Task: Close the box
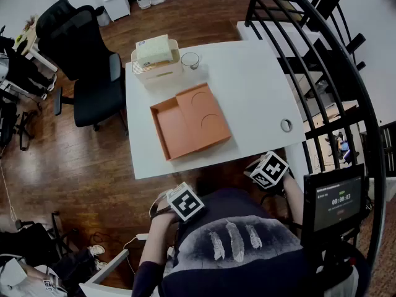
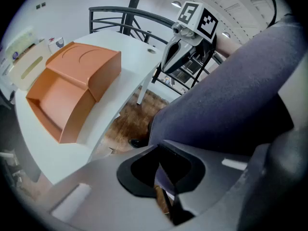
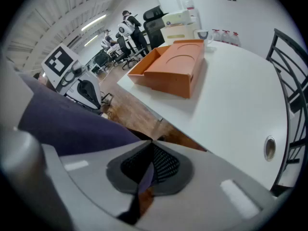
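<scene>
Both grippers are parked at my lap, below the near edge of the tabletop [image 1: 260,85], well apart from the work. Left gripper [image 2: 163,189]: fingers [image 2: 110,196] pressed together, nothing between them. Right gripper [image 3: 143,179]: same, closed and empty.

The orange box [image 1: 190,121] sits on the near-left part of the tabletop and isn't shut. The open tray half is on the left, the covered half with two curved marks on the right. I can't tell whether the cover hinges or slides.

Risks from here:
- The box looks light and nothing pins it. A one-sided push probably skates it, possibly off the near edge. I'd brace it with one gripper and drive with the other.
- Closed fingers can only push. To pinch a wall or flap I have to open them first.
- Pushing toward the far side could shove the box into the glass [image 1: 190,60] and white basket [image 1: 156,72] there.
- The thin walls may buckle if pressed off-square.
</scene>
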A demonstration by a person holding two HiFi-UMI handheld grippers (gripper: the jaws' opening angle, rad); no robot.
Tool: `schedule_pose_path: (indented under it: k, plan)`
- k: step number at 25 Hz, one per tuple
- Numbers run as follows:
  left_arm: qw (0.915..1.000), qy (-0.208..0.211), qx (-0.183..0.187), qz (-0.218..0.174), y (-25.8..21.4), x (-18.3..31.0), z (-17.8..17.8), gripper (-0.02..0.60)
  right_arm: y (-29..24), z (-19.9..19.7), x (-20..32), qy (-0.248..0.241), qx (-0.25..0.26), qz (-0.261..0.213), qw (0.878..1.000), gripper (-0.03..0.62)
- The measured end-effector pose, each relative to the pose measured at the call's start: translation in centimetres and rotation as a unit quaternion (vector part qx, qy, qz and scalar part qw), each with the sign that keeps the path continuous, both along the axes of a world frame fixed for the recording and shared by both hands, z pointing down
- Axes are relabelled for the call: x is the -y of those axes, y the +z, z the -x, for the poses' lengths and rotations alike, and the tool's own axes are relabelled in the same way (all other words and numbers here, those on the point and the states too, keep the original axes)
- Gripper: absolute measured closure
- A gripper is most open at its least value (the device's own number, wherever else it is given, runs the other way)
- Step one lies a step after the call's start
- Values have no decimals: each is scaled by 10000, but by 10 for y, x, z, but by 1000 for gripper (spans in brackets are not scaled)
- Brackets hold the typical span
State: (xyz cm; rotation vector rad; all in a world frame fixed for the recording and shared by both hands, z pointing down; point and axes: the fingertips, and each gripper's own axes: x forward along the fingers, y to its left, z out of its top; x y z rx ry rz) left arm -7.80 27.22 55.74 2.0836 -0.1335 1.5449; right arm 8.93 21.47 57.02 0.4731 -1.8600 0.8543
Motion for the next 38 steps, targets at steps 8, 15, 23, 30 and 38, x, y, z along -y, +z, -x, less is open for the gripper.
schedule_pose_path:
  k: [8,15,23,30,38]
  plan:
    - [9999,-72,108,-101,-7,24,-5,566,-2,-42,36,-38,-463,-93,9989,589]
    - [9985,-493,217,49,-12,44,-31,566,9,-76,75,-557,-749,-30,9956,589]
    - [9961,-825,141,281,-7,60,-71,566,17,-95,121,-1345,-954,-148,9862,589]
    - [9920,-1176,343,292,-13,68,-86,566,19,-100,152,-2583,-1226,-722,9555,589]
    - [9860,-1567,539,159,-16,80,-73,566,26,-75,198,-3692,-1400,-1227,9105,589]
